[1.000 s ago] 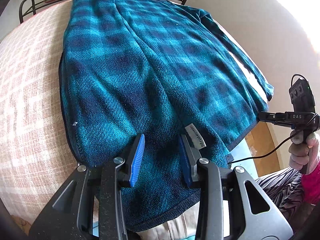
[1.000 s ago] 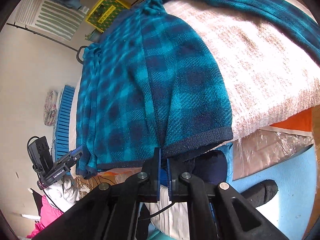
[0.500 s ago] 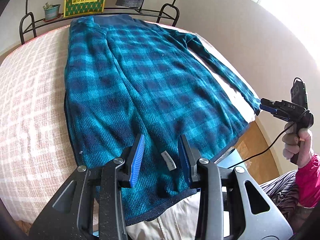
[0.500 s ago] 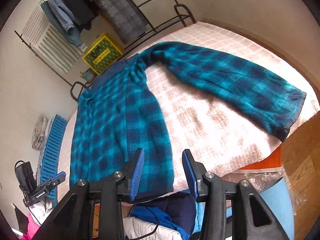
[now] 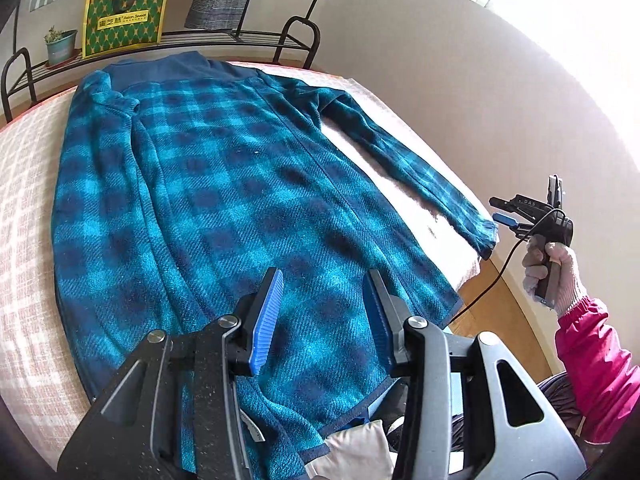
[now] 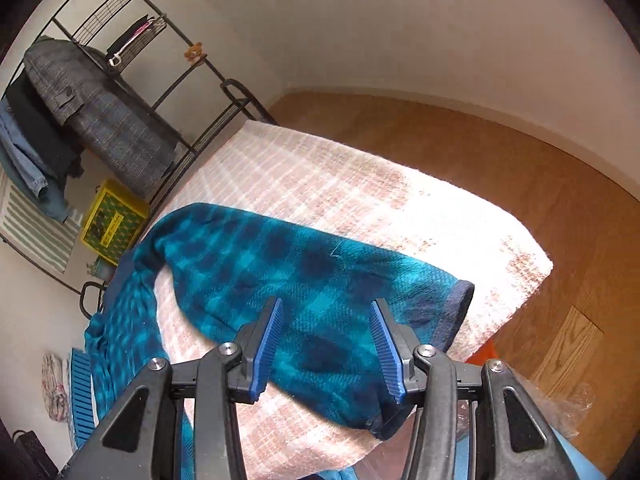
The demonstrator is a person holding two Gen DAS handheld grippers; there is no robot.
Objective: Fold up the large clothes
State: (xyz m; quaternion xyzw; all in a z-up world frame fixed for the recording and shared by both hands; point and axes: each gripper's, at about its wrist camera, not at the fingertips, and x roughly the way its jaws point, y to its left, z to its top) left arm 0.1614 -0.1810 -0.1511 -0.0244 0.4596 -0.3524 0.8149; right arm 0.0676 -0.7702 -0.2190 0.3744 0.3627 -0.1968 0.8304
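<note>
A blue checked fleece shirt [image 5: 224, 216] lies spread flat along the bed [image 5: 28, 184], its collar at the far end, next to the black metal rack [image 5: 240, 38]. Its hem hangs over the near edge of the bed. One sleeve [image 6: 312, 284] stretches out sideways from the shirt across the pale checked bedcover, with its dark cuff [image 6: 456, 312] near the bed's edge.

The left gripper [image 5: 324, 316] hovers above the shirt's hem; its jaws are opening and grip nothing, the cloth lying loose below them. The right gripper [image 6: 326, 344], held in a gloved hand [image 5: 554, 268], hangs over the sleeve close to the cuff; its jaws are opening too, and the pads do not press on the fabric.
</note>
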